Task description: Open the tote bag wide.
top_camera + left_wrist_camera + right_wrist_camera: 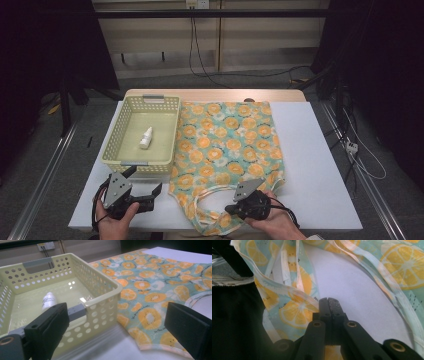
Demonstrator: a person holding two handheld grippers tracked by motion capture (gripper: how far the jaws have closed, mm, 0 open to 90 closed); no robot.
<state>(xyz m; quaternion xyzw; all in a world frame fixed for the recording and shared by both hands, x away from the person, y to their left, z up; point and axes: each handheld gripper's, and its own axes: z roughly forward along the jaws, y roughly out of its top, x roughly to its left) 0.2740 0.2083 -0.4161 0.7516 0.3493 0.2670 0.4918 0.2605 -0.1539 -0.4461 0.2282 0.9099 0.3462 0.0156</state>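
The right gripper, jaws pinched together on the garment strap at six o'clock, seems ready to fold it; the left gripper waits wide open (holding nothing) beside the basket.

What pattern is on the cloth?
Orange citrus slices on pale turquoise cloth, clearest in the left gripper view.

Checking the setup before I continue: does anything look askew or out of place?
Only small things: the white bottle lies on its side in the basket, and the orange-print garment has its straps bunched unevenly at the near edge by the right hand-held gripper.
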